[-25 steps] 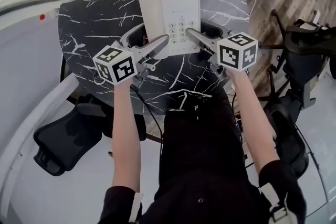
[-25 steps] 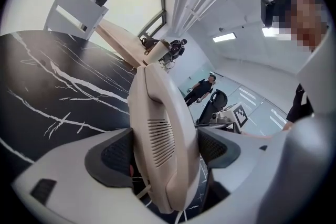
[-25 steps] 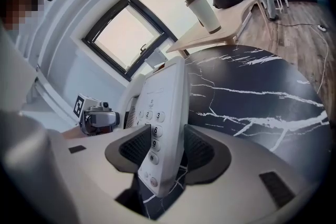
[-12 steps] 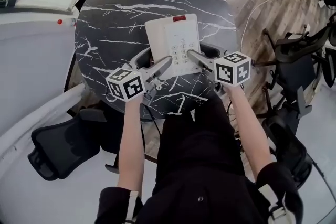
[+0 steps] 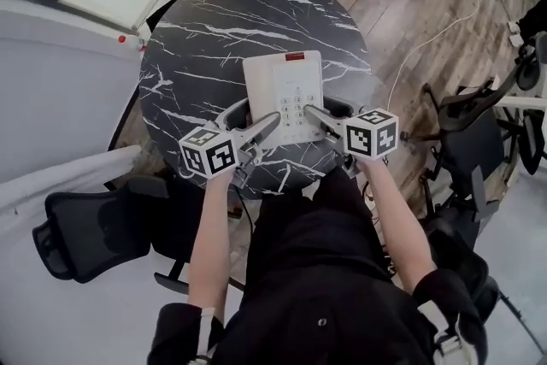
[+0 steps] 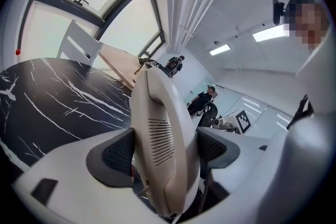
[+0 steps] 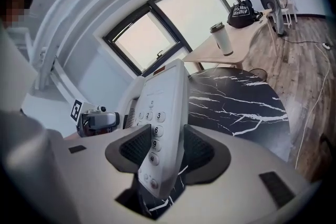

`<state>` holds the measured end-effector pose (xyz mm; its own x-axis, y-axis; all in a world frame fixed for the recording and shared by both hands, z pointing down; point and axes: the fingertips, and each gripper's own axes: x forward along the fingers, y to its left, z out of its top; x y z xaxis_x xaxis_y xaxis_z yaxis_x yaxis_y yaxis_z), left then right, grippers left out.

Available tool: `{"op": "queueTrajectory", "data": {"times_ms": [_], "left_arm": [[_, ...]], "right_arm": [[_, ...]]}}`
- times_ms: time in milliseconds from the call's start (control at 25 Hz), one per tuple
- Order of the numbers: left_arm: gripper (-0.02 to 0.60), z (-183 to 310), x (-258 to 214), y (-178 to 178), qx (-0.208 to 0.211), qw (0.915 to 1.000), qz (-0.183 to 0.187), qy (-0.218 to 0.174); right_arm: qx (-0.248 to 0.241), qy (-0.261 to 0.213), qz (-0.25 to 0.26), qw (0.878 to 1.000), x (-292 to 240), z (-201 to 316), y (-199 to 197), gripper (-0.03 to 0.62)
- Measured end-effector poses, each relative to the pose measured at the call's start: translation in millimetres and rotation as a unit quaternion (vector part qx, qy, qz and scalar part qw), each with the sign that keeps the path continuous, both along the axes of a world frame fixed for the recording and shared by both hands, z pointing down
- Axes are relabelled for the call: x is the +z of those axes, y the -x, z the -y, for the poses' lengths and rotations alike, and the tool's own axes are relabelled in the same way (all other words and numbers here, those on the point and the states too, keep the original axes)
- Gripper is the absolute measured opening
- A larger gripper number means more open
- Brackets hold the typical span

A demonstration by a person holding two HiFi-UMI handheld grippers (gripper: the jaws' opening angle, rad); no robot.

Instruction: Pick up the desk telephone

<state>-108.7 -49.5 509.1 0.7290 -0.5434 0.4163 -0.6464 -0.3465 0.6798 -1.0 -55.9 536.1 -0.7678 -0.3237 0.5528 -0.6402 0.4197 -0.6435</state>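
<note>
Lifting desk telephone [image 5: 286,90] higher off table [image 5: 205,38].

The desk telephone [image 5: 285,94] is cream-white and rectangular, with a red strip at its far edge. Its handset [image 6: 160,128] rests in the cradle on the left, and the numbered keypad [image 7: 156,131] is on the right. It is held face up above the black marble desk [image 5: 205,38], with the left tongs [image 5: 267,124] and right tongs [image 5: 313,111] pinching its near sides.

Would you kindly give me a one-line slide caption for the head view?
Left gripper and right gripper clamp the telephone from either side above a round marble table.
</note>
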Motion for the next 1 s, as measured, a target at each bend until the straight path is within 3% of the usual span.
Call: {"op": "queueTrajectory", "data": {"times_ms": [560, 1000], "left_arm": [[0.385, 4, -77, -45, -0.109, 0.9913, 0.013, -0.073], [0.383, 14, -168, -70, -0.153, 0.9700, 0.043, -0.184]], "right_arm": [[-0.074, -0.085, 0.035, 0.993, -77, 31, -41, 0.206], [-0.108, -0.182, 0.077, 0.974, -166, 54, -63, 0.204]]}}
